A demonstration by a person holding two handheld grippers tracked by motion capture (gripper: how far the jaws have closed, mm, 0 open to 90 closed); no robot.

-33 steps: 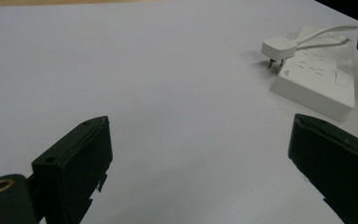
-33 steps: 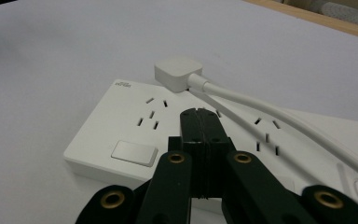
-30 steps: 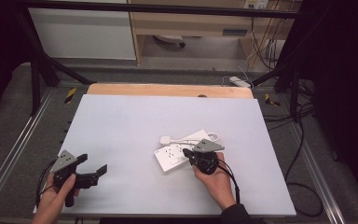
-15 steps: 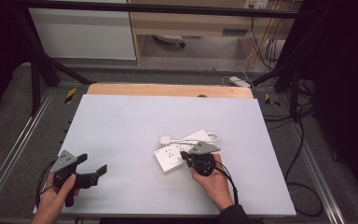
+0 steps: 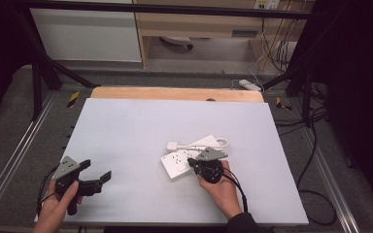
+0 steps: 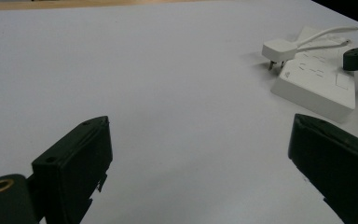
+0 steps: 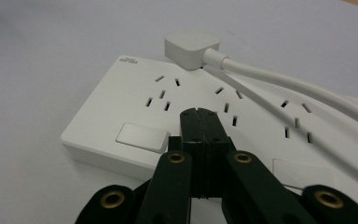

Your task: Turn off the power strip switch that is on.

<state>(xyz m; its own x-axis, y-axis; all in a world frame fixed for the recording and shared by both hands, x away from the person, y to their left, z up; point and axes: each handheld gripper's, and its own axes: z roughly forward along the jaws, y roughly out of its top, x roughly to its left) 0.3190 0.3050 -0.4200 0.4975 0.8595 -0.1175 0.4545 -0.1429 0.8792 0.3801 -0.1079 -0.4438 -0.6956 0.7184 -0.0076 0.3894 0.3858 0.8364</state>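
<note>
A white power strip (image 5: 182,162) lay on the desk (image 5: 141,126), right of its centre, with a white plug (image 5: 172,145) resting at the strip's far edge and its cable (image 5: 209,143) trailing across the strip's top. The right gripper (image 5: 193,162) sat over the strip's near part, jaws pressed fully together and holding nothing, their tips above the strip's face beside a rectangular switch (image 7: 139,137). Well left of the strip, near the desk's front edge, the left gripper (image 5: 97,175) was held just above the surface with jaws spread wide and empty, pointing toward the strip.
</note>
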